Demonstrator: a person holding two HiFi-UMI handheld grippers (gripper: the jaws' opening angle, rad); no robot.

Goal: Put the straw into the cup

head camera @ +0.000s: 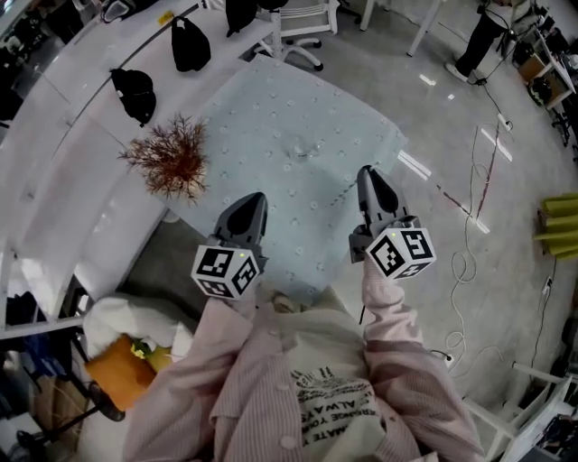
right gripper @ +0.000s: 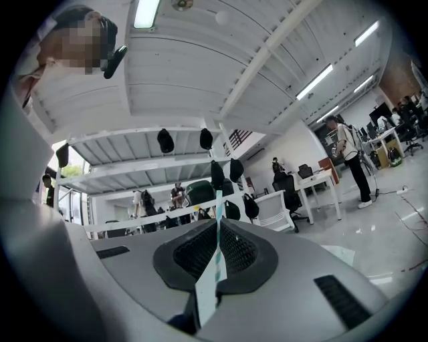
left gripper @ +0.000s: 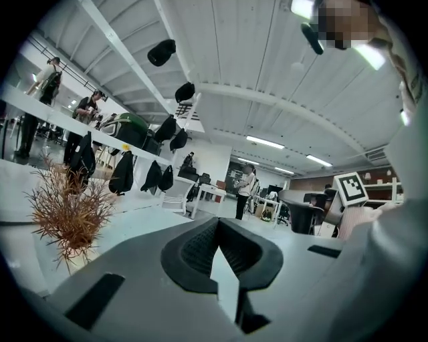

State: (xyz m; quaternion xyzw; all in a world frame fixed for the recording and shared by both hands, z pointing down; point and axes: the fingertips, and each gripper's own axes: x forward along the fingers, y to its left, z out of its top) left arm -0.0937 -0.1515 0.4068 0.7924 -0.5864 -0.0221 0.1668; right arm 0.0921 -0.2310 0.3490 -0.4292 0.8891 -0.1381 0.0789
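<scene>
In the head view both grippers are raised close to the person's chest, over the near edge of a pale blue mat [head camera: 298, 117]. My right gripper [head camera: 368, 173] [right gripper: 218, 230] is shut on a thin white paper-wrapped straw with teal print [right gripper: 215, 264], whose tip sticks out past the jaws. My left gripper [head camera: 256, 200] [left gripper: 218, 234] is shut on a plain white paper strip [left gripper: 225, 284]. A small clear object [head camera: 303, 150] lies mid-mat; I cannot tell what it is. No cup shows plainly in any view.
A dried reddish-brown plant [head camera: 172, 158] [left gripper: 67, 210] stands at the mat's left edge. Black bags [head camera: 135, 93] hang on a white rack at the far left. A white chair [head camera: 302, 27] is beyond the table. Cables [head camera: 470, 244] trail on the floor at right.
</scene>
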